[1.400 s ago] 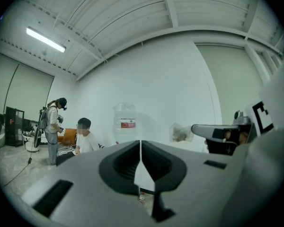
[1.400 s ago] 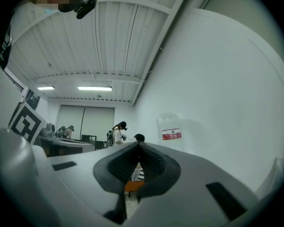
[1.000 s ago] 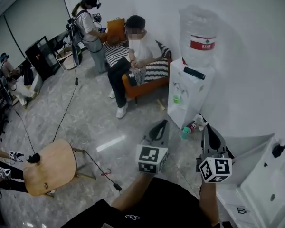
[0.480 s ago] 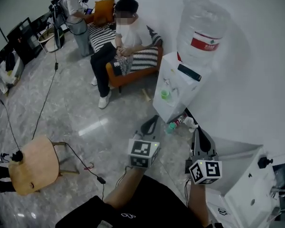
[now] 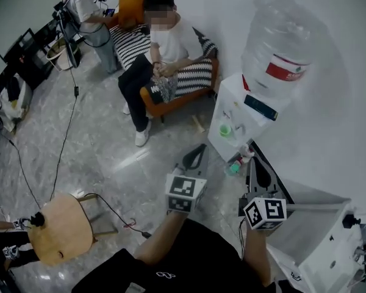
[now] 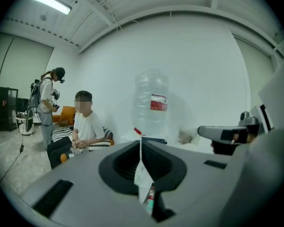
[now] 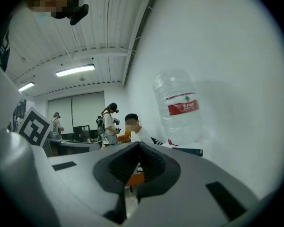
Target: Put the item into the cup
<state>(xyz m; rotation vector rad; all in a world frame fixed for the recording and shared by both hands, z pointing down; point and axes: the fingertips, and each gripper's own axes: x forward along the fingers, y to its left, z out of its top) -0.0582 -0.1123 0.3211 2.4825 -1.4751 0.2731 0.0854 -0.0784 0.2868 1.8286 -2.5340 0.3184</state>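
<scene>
A small green cup (image 5: pixel 224 129) stands in the tap recess of a white water dispenser (image 5: pixel 241 136) that carries a large clear bottle (image 5: pixel 285 49). A dark flat device (image 5: pixel 261 107) lies on the dispenser's top. At its foot a small green-capped bottle (image 5: pixel 234 166) and other bits sit on the floor. My left gripper (image 5: pixel 200 149) is held in the air, shut and holding nothing, pointing toward the dispenser. To its right my right gripper (image 5: pixel 252 162) is also shut and holds nothing. In the left gripper view the large bottle (image 6: pixel 151 103) shows above the closed jaws.
One person sits on an orange sofa (image 5: pixel 177 99) behind the dispenser; another person (image 5: pixel 85 11) stands further back. A wooden stool (image 5: pixel 58 229) and a floor cable (image 5: pixel 119 215) lie at left. White furniture (image 5: pixel 317 237) is at my lower right.
The head view has swung and come nearer the dispenser, which now looks larger. Both grippers stay shut and side by side in front of me.
</scene>
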